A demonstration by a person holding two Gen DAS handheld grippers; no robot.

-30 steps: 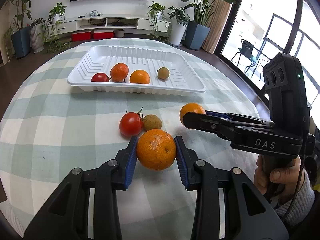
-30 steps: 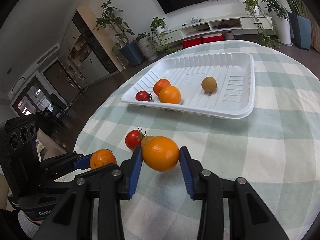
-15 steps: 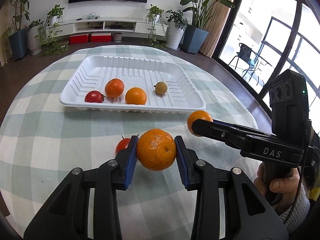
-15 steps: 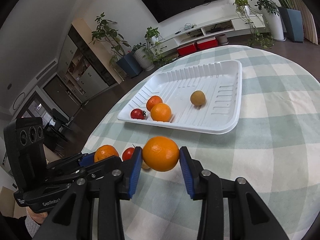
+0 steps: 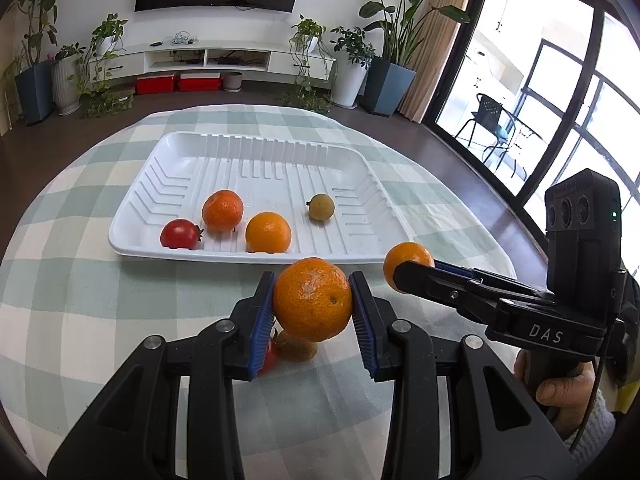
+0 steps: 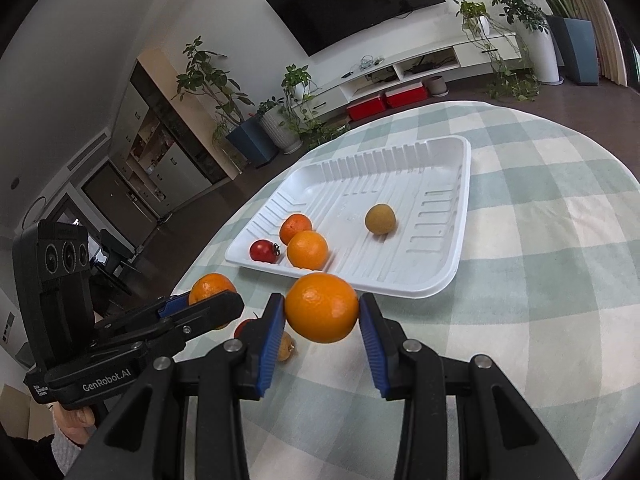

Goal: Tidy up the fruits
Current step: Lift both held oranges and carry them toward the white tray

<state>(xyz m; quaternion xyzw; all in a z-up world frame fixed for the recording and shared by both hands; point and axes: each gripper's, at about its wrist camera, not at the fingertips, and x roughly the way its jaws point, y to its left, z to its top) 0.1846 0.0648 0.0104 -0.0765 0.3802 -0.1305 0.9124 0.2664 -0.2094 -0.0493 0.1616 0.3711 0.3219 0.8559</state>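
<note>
My left gripper (image 5: 312,302) is shut on a rough-skinned mandarin (image 5: 310,320), held above the table just short of the white tray (image 5: 132,240). To its right, my right gripper (image 5: 412,270) is shut on a smooth orange (image 5: 406,258), which shows large in the right wrist view (image 6: 322,308). In the tray lie a red tomato (image 5: 180,234), a mandarin (image 5: 222,210), an orange (image 5: 268,232) and a small brownish fruit (image 5: 321,207). On the cloth under the held mandarin, a second tomato (image 6: 242,326) and a brown fruit (image 5: 296,348) are partly hidden.
A round table under a green-and-white checked cloth (image 5: 72,300) carries everything. The right half of the tray (image 6: 432,216) holds only the small brownish fruit (image 6: 380,219). A hand (image 5: 560,392) grips the right handle. Potted plants and a TV shelf stand behind the table.
Both grippers have risen and moved toward the tray with their fruit. The loose tomato and brown fruit stayed on the cloth and now sit under the held mandarin.
</note>
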